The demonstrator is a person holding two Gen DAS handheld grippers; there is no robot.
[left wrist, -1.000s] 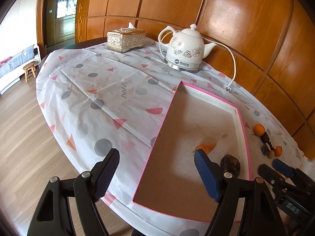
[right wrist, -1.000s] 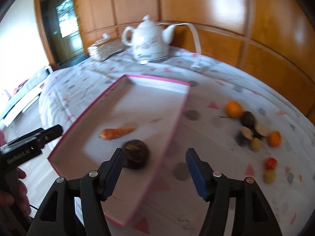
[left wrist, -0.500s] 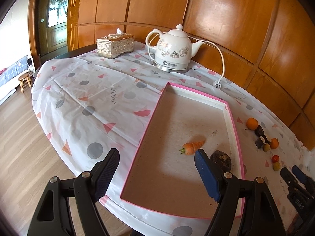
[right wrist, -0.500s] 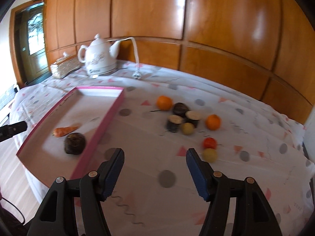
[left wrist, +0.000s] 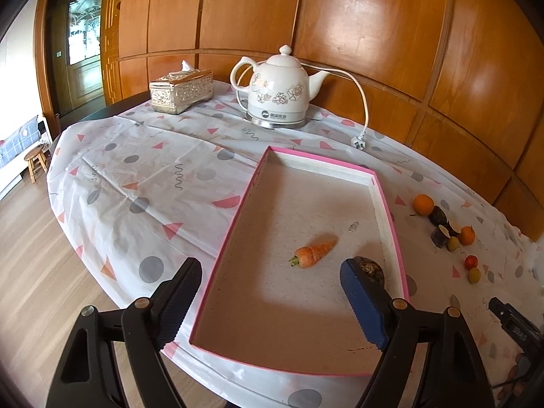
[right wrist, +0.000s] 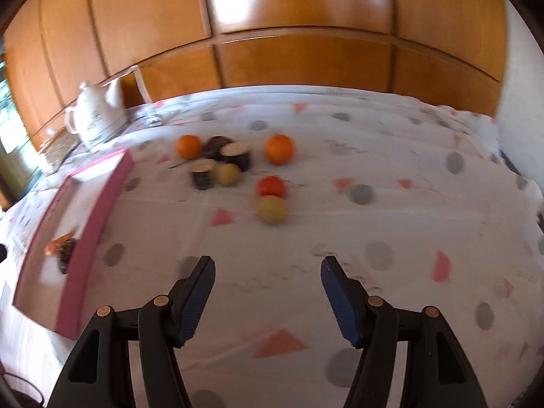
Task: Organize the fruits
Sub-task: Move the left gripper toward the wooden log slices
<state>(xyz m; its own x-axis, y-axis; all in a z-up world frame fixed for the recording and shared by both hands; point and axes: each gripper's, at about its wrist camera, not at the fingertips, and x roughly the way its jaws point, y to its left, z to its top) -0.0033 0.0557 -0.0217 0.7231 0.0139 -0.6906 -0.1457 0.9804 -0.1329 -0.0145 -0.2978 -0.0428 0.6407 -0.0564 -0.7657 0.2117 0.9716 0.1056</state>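
Left gripper [left wrist: 270,297]: jaws wide, lately opened a little further, nothing held between them; poised over the near end of the tray [left wrist: 391,209].

Tray: pink-rimmed, shallow, long axis running away from the viewer. A carrot [left wrist: 314,251] and a dark round fruit [left wrist: 370,268] are already lodged inside, near the right wall.

Right gripper [right wrist: 268,294]: jaws about half open, empty, aimed at bare cloth.

Loose fruit, as recorded in the right wrist view: an orange [right wrist: 188,146], three dark cut pieces [right wrist: 234,156], a small yellowish fruit [right wrist: 227,174], a second orange [right wrist: 278,149], a red fruit [right wrist: 271,186] touching a yellow one [right wrist: 272,209].

Deciding relation: the cluster lies ahead of the right jaws, the yellow and red pair nearest and almost centred; the tray lies to its left. The right hand is judged the nearer by far.

Surface: table under a white cloth [left wrist: 142,183] printed with grey dots and pink triangles.

Room: tissue box [left wrist: 182,91], white kettle [left wrist: 277,95] with cord, wood-panelled wall [left wrist: 374,34], wooden floor.
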